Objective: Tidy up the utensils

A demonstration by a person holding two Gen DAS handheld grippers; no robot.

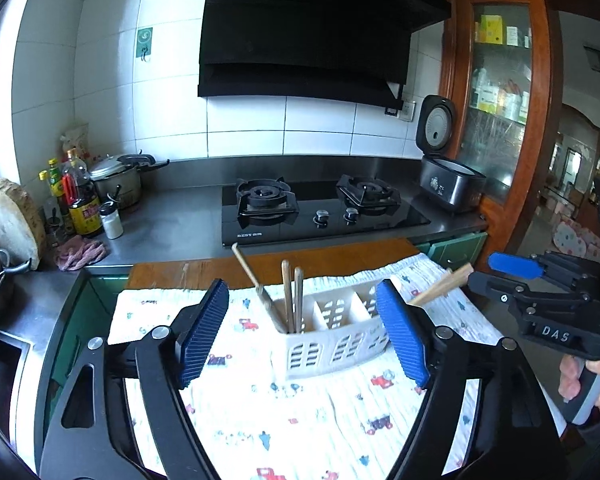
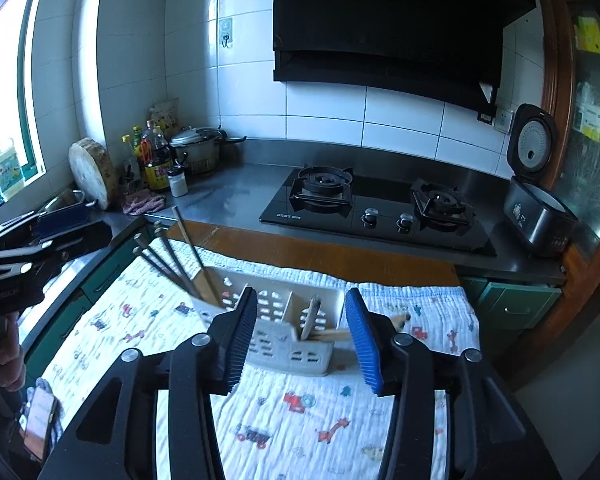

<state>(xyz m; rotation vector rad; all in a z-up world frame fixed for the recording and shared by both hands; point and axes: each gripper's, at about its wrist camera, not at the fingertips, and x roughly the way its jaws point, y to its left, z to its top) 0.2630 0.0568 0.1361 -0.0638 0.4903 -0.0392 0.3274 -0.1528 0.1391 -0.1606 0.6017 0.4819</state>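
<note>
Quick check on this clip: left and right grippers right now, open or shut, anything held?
Left gripper: open, nothing held; the utensil caddy sits beyond its pads.
Right gripper: open, nothing held; the chopsticks rest in the caddy.

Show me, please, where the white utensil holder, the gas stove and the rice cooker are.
utensil holder (image 1: 324, 350): left wrist view, its front wall.
gas stove (image 1: 320, 204): left wrist view, glass top between burners.
rice cooker (image 2: 540, 216): right wrist view, body side.

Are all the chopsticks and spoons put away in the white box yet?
Nearly. Chopsticks stand in one end of the white holder, wooden utensils in the other. Both the left gripper and right gripper are open and empty. Nothing loose shows on the cloth.
</note>
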